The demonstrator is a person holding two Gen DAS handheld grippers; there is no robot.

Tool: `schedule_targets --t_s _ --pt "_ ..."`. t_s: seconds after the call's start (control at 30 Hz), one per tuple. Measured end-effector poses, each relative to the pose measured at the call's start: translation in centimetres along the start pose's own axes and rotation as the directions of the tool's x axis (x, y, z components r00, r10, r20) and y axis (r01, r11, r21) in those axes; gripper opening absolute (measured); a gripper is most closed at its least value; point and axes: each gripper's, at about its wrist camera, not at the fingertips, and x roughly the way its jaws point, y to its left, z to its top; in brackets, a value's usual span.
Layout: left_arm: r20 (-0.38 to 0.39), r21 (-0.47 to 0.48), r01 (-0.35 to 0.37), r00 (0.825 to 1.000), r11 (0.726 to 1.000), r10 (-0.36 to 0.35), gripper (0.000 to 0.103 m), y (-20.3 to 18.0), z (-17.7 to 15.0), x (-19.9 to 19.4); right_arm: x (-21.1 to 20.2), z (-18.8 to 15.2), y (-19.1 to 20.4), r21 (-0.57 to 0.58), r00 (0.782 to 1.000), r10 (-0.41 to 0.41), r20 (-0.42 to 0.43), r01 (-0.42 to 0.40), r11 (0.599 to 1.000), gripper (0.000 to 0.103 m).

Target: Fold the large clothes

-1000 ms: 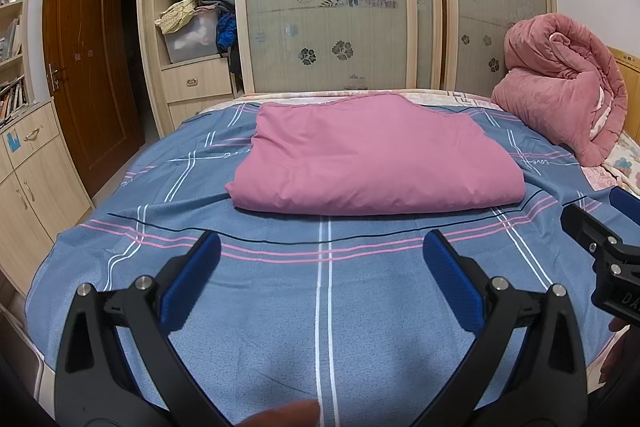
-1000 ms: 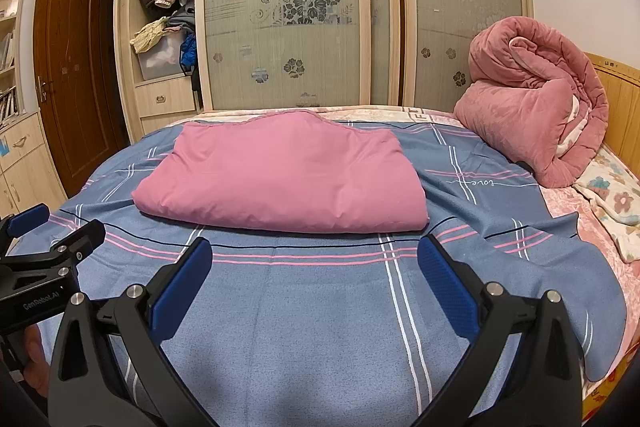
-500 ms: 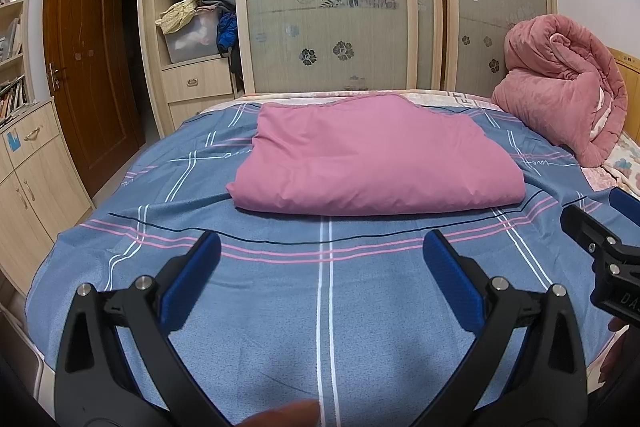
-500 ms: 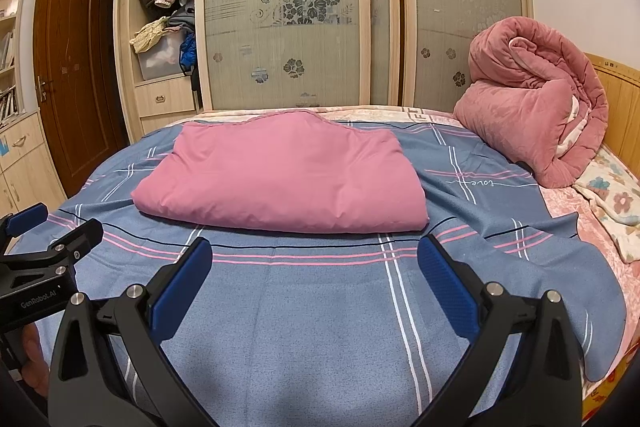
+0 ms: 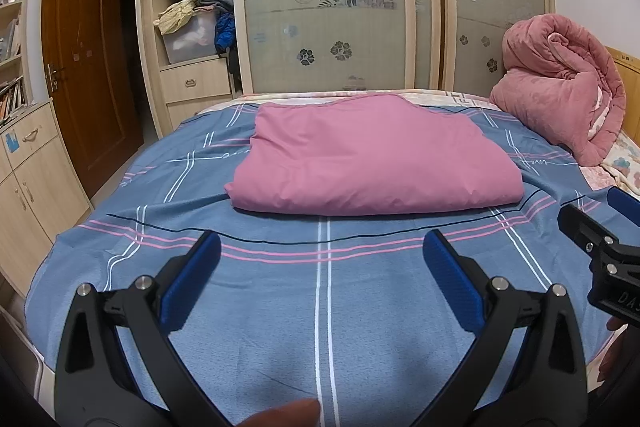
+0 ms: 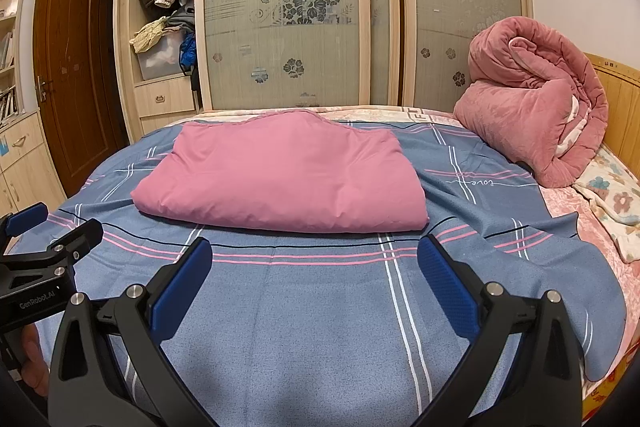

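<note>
A pink cloth (image 5: 372,155) lies folded into a thick rectangle in the middle of the bed, on a blue striped sheet (image 5: 320,307); its near folded edge runs across both views, well apart from both grippers; the left gripper (image 5: 320,259) hangs above the near part of the sheet, jaws spread wide and holding nothing; the right gripper (image 6: 314,259) hangs beside it, likewise wide open and empty; a rolled pink quilt (image 6: 532,119) sits at the right, by what looks like a wooden headboard (image 6: 620,95); behind the bed stands a wardrobe (image 6: 360,7) with frosted sliding doors.
</note>
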Motion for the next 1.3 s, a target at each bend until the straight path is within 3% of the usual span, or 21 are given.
schedule_targets --t_s 1.3 --pt "-0.001 0.001 0.008 1.0 1.0 -0.008 0.101 0.13 0.32 0.0 -0.02 -0.06 -0.16 -0.001 1.0 -0.003 0.002 0.003 1.0 0.102"
